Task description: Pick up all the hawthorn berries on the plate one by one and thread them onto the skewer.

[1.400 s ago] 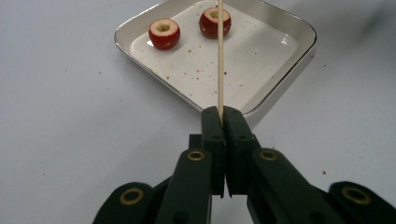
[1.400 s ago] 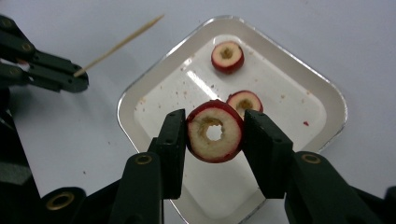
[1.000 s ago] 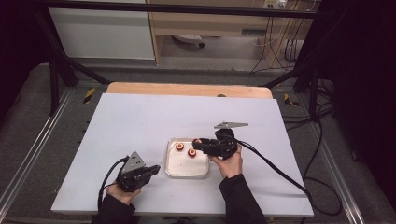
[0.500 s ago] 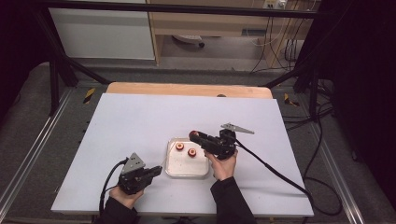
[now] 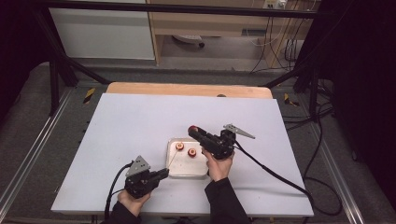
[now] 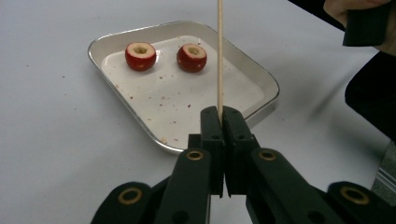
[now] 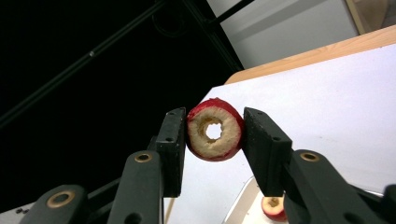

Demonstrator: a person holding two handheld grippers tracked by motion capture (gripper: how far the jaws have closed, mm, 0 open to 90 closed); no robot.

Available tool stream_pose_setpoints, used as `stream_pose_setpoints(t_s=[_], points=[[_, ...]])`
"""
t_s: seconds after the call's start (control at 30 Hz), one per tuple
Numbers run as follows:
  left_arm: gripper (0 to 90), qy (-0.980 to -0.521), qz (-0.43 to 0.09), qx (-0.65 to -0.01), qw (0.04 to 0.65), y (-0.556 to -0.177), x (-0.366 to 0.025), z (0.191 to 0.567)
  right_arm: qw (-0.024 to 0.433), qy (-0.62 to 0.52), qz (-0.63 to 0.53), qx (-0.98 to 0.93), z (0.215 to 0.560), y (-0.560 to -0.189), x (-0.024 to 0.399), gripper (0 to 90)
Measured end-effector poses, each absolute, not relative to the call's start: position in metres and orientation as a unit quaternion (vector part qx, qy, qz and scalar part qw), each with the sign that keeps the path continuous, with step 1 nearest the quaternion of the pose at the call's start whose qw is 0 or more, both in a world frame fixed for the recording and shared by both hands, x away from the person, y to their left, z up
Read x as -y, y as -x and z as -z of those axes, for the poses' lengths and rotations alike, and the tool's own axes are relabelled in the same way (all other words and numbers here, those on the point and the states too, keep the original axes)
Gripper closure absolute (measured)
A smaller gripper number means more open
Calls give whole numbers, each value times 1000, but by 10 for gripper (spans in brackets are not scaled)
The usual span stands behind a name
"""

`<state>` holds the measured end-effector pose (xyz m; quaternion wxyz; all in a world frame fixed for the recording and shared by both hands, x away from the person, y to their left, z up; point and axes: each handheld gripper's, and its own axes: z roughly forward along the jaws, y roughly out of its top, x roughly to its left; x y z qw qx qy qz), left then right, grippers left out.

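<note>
Item: cored fruit slice (image 7: 214,135), red skin, pale flesh, hole through the middle. Pinched at its rim between the two jaws of the right gripper (image 7: 214,140), hole facing the camera; in the high view it (image 5: 192,129) hangs in the air above the table, at about 1 o'clock from the tray.

Item: wooden skewer (image 6: 219,56). Clamped upright at its lower end by the left gripper (image 6: 223,116), jaws pressed together on it; the stick rises past the tray toward 12 o'clock in the left gripper view.

Item: metal tray (image 6: 116,100), shallow, rounded corners, red crumbs on its floor. Two more cored fruit pieces (image 6: 140,55) (image 6: 191,57) sit side by side at its far end, apart from each other.

Item: white table (image 5: 140,116).

Risks, as judged: the skewer tip may miss the hole and split or crumble the soft flesh; the thin stick, held only at one end, may bend, pivot or slip in the jaws under push; the slice, gripped only at its rim, may rotate or drop onto the table.

Markings: no brand, label or writing can be read.
</note>
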<state>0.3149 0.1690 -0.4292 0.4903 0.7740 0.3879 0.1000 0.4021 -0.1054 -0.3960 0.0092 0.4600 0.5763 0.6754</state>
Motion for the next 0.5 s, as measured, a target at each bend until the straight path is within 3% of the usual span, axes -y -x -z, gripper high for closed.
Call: stream_pose_setpoints(t_s=[0.5], points=[[882,-764,-100,-397,499,-319,-153,430,1,-464,-704,-538,402,-401,100,611]])
